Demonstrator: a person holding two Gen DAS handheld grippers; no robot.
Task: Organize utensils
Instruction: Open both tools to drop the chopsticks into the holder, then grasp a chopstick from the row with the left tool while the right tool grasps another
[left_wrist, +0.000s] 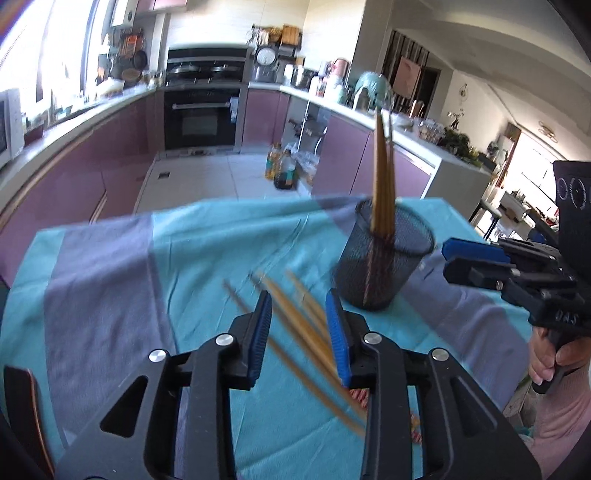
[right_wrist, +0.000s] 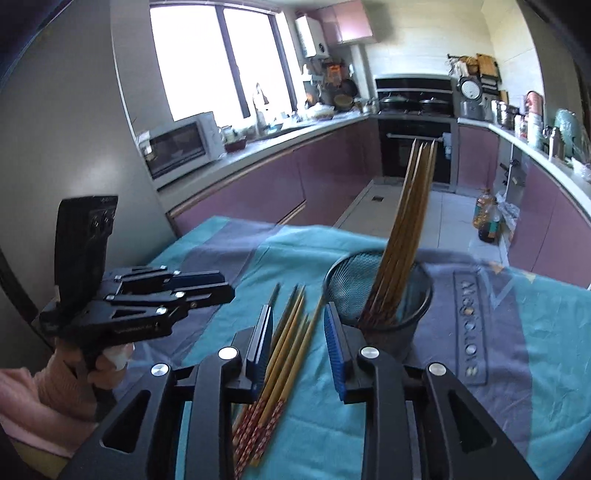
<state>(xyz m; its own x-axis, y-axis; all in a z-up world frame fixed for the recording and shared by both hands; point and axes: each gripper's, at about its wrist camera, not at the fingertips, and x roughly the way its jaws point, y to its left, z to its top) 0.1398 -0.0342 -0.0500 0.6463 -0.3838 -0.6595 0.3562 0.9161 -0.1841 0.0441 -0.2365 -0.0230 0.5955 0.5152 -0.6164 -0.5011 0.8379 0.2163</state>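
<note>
Wooden chopsticks with red patterned ends (right_wrist: 284, 354) lie loose on the teal and grey cloth (right_wrist: 546, 332), just beside a black wire-mesh cup (right_wrist: 391, 317). We see our left gripper (left_wrist: 299, 325) partly open, its blue pads (left_wrist: 263, 332) either side of those sticks without pressing them. Our right gripper (right_wrist: 297, 339) stands partly open too, above the same pile, gripping nothing. Both point downward at a slant, each carried by a hand (right_wrist: 107, 365) in a pink sleeve. The cup stands upright and holds a leaning bundle of more chopsticks (right_wrist: 410, 221).
</note>
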